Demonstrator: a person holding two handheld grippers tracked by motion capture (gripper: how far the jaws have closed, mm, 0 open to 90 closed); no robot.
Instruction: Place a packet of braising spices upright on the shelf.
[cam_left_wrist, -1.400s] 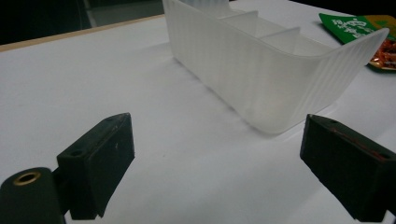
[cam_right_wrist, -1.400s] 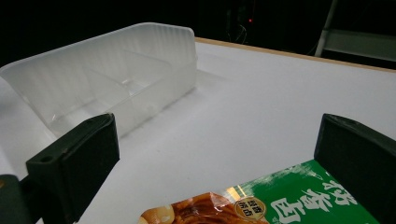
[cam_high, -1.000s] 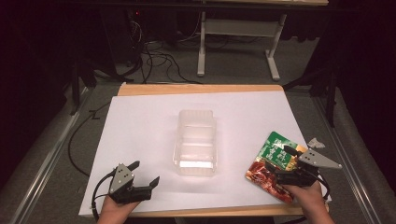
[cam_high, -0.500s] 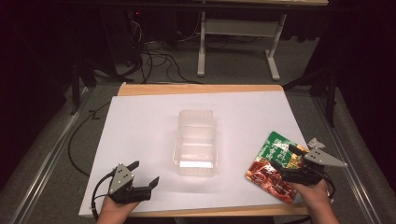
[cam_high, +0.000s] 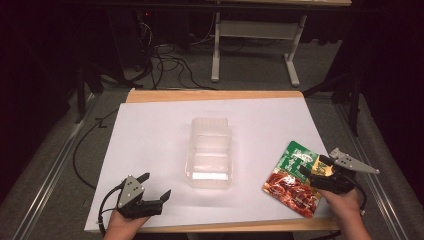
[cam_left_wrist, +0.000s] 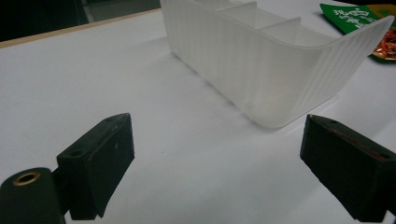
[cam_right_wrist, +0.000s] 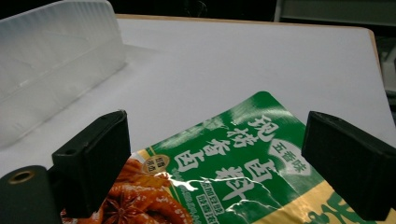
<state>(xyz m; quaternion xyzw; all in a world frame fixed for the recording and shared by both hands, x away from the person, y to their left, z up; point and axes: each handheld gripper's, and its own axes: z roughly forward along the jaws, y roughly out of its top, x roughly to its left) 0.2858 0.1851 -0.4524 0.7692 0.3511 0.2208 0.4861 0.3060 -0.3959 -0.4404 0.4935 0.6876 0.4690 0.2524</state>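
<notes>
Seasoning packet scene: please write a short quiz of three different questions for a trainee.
1. True or false: the right tongs are already shut on the seasoning packet.
2. Which tongs are beside the packet? A) left B) right
3. Fill in: the clear plastic container lies on the white ____.

Key:
1. False. The jaws, which have just been closing a little, stand wide apart over the packet and do not press on it.
2. B. The left tongs are near the table's front left corner.
3. Table.
</notes>
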